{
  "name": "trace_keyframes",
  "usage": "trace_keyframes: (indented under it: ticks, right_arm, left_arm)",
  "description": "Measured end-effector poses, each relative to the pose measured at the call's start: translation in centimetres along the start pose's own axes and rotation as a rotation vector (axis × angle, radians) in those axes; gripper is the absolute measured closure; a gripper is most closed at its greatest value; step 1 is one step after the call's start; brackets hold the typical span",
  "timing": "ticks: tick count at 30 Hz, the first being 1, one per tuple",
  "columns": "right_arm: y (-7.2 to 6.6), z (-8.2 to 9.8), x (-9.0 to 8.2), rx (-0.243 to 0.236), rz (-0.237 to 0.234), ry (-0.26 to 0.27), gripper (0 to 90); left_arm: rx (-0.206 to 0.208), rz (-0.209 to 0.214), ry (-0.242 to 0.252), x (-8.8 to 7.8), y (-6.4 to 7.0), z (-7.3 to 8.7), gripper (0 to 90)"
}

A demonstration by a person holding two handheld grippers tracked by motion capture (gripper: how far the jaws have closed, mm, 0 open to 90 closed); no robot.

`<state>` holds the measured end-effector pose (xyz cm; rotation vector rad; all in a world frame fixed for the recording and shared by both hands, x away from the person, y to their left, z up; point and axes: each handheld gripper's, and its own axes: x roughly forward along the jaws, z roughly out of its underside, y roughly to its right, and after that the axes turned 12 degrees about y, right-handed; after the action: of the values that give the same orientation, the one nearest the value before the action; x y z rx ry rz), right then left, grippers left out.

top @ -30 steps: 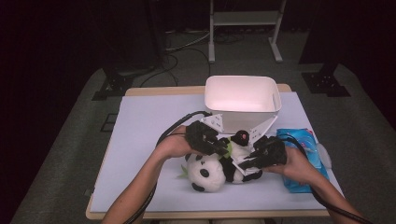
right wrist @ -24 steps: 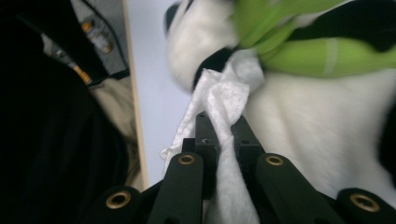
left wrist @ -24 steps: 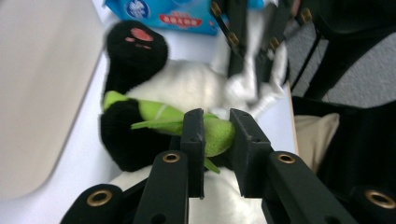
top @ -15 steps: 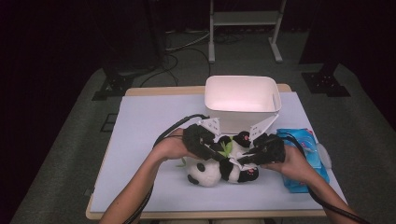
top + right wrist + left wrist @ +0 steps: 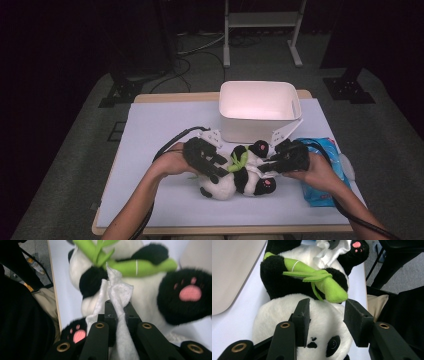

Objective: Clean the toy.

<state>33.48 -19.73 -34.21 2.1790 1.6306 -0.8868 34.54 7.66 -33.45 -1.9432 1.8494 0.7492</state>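
Panda [image 5: 235, 177]: black-and-white plush, green bamboo across chest, pink paw pads, lower centre.
Left gripper [image 5: 325, 312]: jaws just opening, spread over the head.
Right gripper [image 5: 119, 308]: pinching 1 white wipe [image 5: 120, 296].

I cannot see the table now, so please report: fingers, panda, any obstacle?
Left gripper open over panda head, just opening. Right gripper shut on white wipe. White bin close behind.

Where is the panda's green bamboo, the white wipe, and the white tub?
green bamboo [image 5: 329, 287]: left gripper view, on the thick stalk end.
white wipe [image 5: 120, 297]: right gripper view, on the bunched part above the shut jaws.
white tub [image 5: 260, 127]: high view, on its front wall.
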Motion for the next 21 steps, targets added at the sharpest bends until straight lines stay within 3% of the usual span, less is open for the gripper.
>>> trace_keyframes:
  ticks: [5, 10, 21]
  right_arm:
    - [0.3, -1.5, 1.4, -0.011, 0.002, 0.003, 83.8]
    - [0.4, -1.6, 2.0, -0.01, 0.003, 0.001, 83.8]
    - [0.5, 0.9, 0.3, 0.062, 0.017, 0.021, 83.6]
  left_arm:
    - [0.007, 0.007, 0.002, 0.3, 0.4, 0.3, 55.7]
    - [0.0, 0.003, 0.015, 0.2, 0.3, 0.6, 55.8]
    - [0.0, 0.007, 0.021, 0.3, 0.5, 0.5, 53.8]
